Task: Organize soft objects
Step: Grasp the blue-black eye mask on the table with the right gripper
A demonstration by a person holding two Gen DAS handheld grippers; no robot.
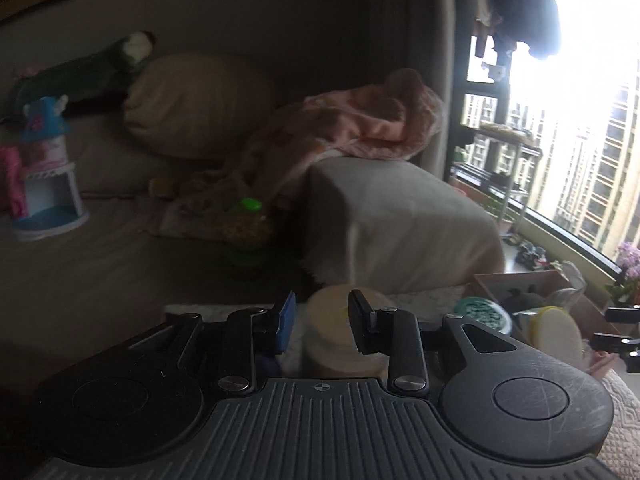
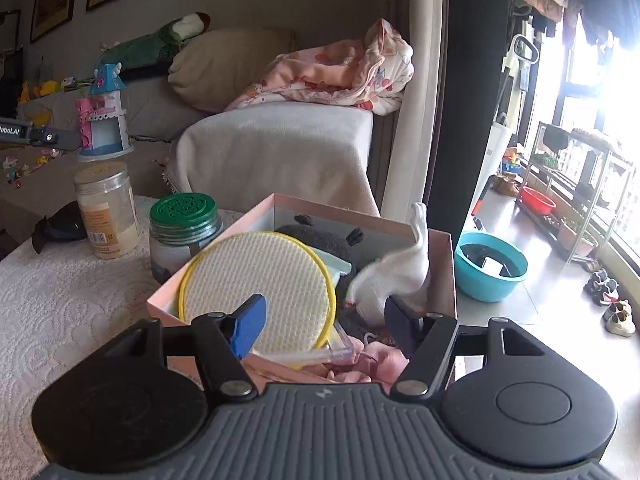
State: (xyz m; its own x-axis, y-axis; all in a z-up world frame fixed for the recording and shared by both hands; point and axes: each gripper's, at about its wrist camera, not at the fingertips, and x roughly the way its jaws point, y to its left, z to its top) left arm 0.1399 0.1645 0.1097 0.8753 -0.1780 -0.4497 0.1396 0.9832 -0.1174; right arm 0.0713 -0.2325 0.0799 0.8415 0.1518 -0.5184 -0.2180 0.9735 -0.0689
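Observation:
A pink cardboard box (image 2: pixel 442 240) on the white tablecloth holds a round yellow-rimmed sponge pad (image 2: pixel 256 276), a dark plush toy (image 2: pixel 316 240), a white plush (image 2: pixel 394 276) and pink cloth (image 2: pixel 372 364). My right gripper (image 2: pixel 324 320) is open just above the box's near edge, with nothing between its fingers. My left gripper (image 1: pixel 322 324) is open at a cream-lidded plastic jar (image 1: pixel 332 320), which stands between its fingers; contact is unclear. The box shows at the right of the left wrist view (image 1: pixel 520 280).
A green-lidded glass jar (image 2: pixel 186 224) stands left of the box, with the plastic jar (image 2: pixel 106 208) and a dark object (image 2: pixel 60 226) further left. A sofa (image 2: pixel 280 148) with a pink blanket (image 2: pixel 340 72), pillow and toy castle (image 2: pixel 106 120) lies behind. A blue basin (image 2: pixel 492 264) sits on the floor.

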